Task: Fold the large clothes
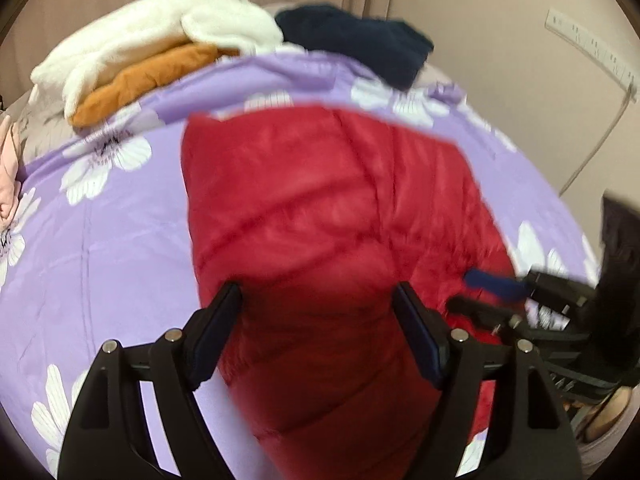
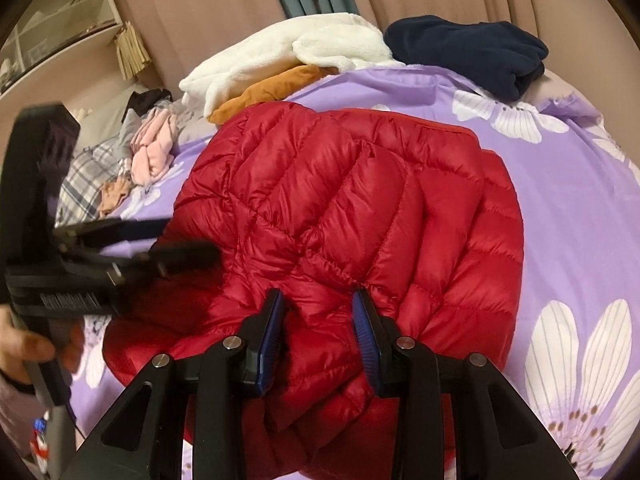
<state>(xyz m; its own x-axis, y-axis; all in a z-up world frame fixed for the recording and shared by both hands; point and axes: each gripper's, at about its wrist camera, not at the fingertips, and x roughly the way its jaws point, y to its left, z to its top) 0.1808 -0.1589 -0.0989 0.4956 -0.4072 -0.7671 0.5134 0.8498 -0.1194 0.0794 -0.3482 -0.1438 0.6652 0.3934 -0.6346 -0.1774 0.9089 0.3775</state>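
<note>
A: How far is the folding, u think?

B: Looks approx. half done. The red quilted puffy down jacket (image 2: 352,216) lies on the purple bedsheet with white flowers (image 2: 580,200), already brought into a compact bundle, sleeves seem tucked over the body. But it is still thick and bulgy, not flat, so I think one more fold or pressing is left. Behind it there is a pile: white fluffy fleece garment (image 2: 288,52), orange-brown folded cloth (image 2: 272,88) under it, and a dark navy folded fleece (image 2: 468,48) beside. These look finished.

A: And the grippers?

B: Right gripper (image 2: 320,308) is at the near edge of the jacket, jaws narrow, a gathered ridge of red fabric stands between the blue pads. Pads seem to touch the cloth on both sides, so I judge it pinches it.

A: The left one?

B: Left gripper (image 1: 318,300) has jaws wide, a puffy red roll sits between them. If the fingers really press it, I cannot tell; pic is blurred. In the right wrist view it comes from the left side, w/ a hand (image 2: 24,344) holding it.
</note>
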